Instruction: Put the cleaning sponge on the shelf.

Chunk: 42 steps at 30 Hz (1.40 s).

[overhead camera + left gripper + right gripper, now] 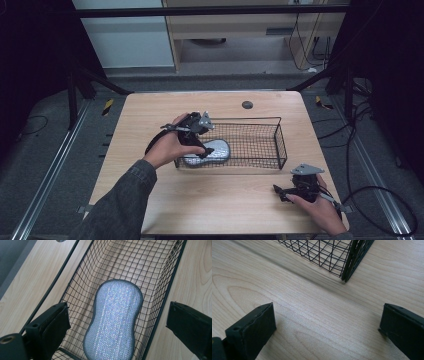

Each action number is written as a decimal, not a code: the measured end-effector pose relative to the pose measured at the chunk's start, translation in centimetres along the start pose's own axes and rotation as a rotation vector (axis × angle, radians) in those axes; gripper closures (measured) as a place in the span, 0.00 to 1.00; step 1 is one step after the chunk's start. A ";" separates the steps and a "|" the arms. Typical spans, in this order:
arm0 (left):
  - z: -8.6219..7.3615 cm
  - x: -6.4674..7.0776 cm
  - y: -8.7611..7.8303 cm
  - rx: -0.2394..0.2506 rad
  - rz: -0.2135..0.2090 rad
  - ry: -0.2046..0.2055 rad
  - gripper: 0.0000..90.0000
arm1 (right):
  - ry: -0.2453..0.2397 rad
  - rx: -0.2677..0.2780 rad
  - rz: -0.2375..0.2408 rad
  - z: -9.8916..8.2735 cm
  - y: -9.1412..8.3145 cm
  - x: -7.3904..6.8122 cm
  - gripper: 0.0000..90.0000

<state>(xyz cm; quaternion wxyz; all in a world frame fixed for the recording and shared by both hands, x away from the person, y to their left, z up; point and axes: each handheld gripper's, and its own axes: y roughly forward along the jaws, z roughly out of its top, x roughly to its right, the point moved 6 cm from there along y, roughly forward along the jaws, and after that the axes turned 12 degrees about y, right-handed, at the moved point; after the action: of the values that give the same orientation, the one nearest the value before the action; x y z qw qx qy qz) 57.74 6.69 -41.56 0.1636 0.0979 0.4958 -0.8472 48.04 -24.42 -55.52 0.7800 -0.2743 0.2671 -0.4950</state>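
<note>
Over basket (260, 145), left gripper (117, 322), jaws spread

Pale wooden table (210, 200) on grey floor (40, 165), dark surroundings.

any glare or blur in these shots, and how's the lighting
High view: table evenly lit, surroundings dark, image soft. Left gripper view: silver scrubbing pad sparkles with small highlights inside the wire basket; near jaws slightly soft. Right gripper view: basket corner throws a soft shadow on the wood; no glare.
</note>
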 end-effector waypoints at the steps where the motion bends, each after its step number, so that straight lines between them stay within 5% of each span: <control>1: 0.0 0.1 0.0 0.001 -0.002 -0.002 0.04 | -0.002 0.002 0.000 0.0 0.0 0.0 0.00; 12: -0.1 0.2 0.1 0.020 0.024 -0.042 0.03 | -0.001 0.001 0.000 0.0 0.0 0.0 0.01; 22: -0.4 0.9 -0.2 0.055 0.067 -0.127 0.03 | -0.002 0.000 0.000 0.0 0.0 0.0 0.01; 28: -0.6 1.7 -1.1 0.084 0.124 -0.175 0.03 | -0.001 0.001 0.000 0.0 0.0 0.0 0.00; 36: -1.0 3.0 -2.3 0.111 0.150 -0.181 0.03 | -0.002 0.000 0.000 0.0 0.0 0.0 0.01; 42: -2.7 3.8 -3.9 0.131 0.193 -0.216 0.03 | -0.001 0.001 -0.001 0.0 0.0 0.0 0.00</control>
<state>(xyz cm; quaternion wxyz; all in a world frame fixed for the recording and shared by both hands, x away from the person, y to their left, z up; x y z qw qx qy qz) 52.78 10.14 -40.97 0.2899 0.0641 0.4074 -0.8636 48.03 -24.43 -55.52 0.7800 -0.2743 0.2666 -0.4953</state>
